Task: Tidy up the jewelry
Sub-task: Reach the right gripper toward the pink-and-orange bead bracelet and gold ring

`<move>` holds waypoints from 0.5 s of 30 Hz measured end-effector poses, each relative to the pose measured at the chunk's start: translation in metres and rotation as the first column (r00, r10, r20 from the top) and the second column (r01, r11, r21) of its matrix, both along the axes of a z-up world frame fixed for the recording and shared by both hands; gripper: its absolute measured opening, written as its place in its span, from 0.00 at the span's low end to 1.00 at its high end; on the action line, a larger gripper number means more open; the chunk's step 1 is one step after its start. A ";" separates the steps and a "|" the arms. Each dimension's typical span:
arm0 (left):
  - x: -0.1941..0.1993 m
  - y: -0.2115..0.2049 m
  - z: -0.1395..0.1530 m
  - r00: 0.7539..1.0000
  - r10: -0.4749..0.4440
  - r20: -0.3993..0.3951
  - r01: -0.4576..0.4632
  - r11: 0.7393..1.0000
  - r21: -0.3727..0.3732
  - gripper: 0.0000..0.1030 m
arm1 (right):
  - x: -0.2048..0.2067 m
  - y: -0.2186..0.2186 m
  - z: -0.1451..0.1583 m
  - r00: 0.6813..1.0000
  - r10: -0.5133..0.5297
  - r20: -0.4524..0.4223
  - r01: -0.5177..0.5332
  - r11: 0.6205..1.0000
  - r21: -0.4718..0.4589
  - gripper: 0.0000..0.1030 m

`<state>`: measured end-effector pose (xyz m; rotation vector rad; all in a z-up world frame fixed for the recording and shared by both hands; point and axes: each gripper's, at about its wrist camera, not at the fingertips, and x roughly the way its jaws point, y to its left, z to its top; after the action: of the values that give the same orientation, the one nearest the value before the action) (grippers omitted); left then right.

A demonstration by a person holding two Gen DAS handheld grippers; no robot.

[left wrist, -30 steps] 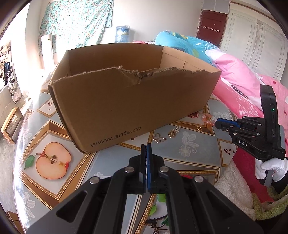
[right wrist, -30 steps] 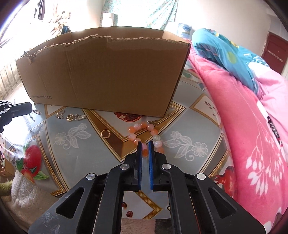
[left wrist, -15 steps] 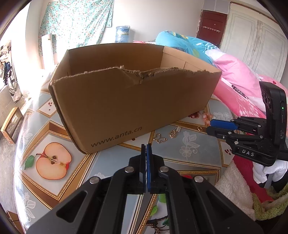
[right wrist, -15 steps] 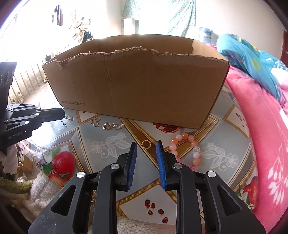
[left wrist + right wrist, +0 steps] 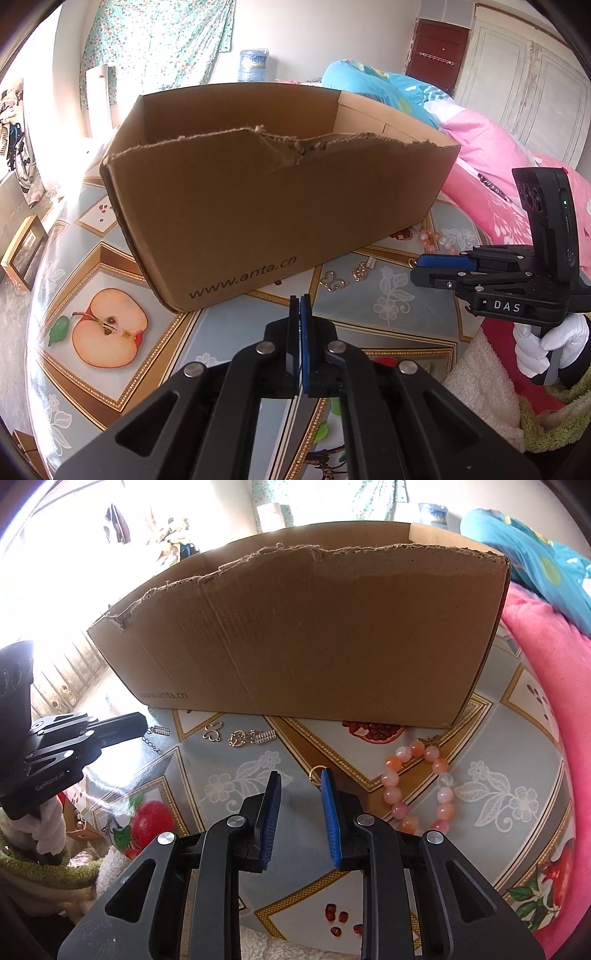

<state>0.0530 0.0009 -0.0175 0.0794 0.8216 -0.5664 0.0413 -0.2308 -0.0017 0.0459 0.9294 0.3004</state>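
A brown cardboard box (image 5: 258,206) (image 5: 314,638) stands on the fruit-patterned tablecloth (image 5: 103,280). Jewelry lies in front of it: a pink and orange bead bracelet (image 5: 417,786) (image 5: 430,236), a small gold ring (image 5: 316,774), a gold butterfly charm (image 5: 213,733) (image 5: 333,281), a gold and silver clasp piece (image 5: 253,736) (image 5: 364,268), and a chain (image 5: 155,738). My left gripper (image 5: 300,301) is shut and empty above the cloth, near the box's front corner. My right gripper (image 5: 297,779) is open, with the gold ring just beyond its right fingertip; it also shows in the left wrist view (image 5: 443,263).
A pink quilt (image 5: 554,672) and a blue pillow (image 5: 376,85) lie to the right of the table. A white fluffy towel (image 5: 480,384) hangs at the table's near edge. A picture frame (image 5: 22,251) sits on the floor at the left.
My right gripper has opened, let go of the bead bracelet and moved left, so the gold ring is now at its tips. My left gripper has stayed shut and still.
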 end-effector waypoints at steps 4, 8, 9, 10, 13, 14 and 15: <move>0.000 0.000 0.000 1.000 -0.001 0.001 0.001 1.000 0.000 0.00 | -0.002 0.003 0.000 1.000 -0.009 0.025 0.010 0.999 -0.043 0.22; 0.001 0.000 0.000 1.000 -0.002 0.002 0.002 1.000 0.001 0.00 | -0.003 0.010 -0.004 0.999 0.005 0.047 0.000 0.995 -0.102 0.22; 0.001 0.000 0.000 1.000 -0.002 0.001 0.002 1.000 0.001 0.00 | -0.002 0.011 -0.005 0.999 0.014 0.050 -0.008 0.993 -0.115 0.22; 0.001 0.001 -0.001 1.000 -0.002 0.000 0.002 1.000 0.001 0.00 | -0.001 0.012 -0.006 0.998 0.022 0.053 -0.015 0.992 -0.129 0.21; 0.001 0.001 -0.001 1.000 -0.002 0.000 0.002 1.000 0.002 0.00 | 0.000 0.014 -0.010 0.997 0.047 0.067 -0.036 0.988 -0.149 0.16; 0.001 0.001 -0.001 1.000 -0.002 -0.001 0.002 1.000 0.003 0.00 | -0.001 0.017 -0.010 0.996 0.053 0.067 -0.042 0.988 -0.149 0.10; 0.001 0.001 -0.001 1.000 -0.002 0.000 0.002 1.000 0.003 0.00 | -0.001 0.017 -0.011 0.996 0.057 0.066 -0.047 0.988 -0.146 0.09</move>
<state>0.0541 0.0022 -0.0186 0.0828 0.8228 -0.5674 0.0406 -0.2133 -0.0129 -0.1211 0.8816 0.2806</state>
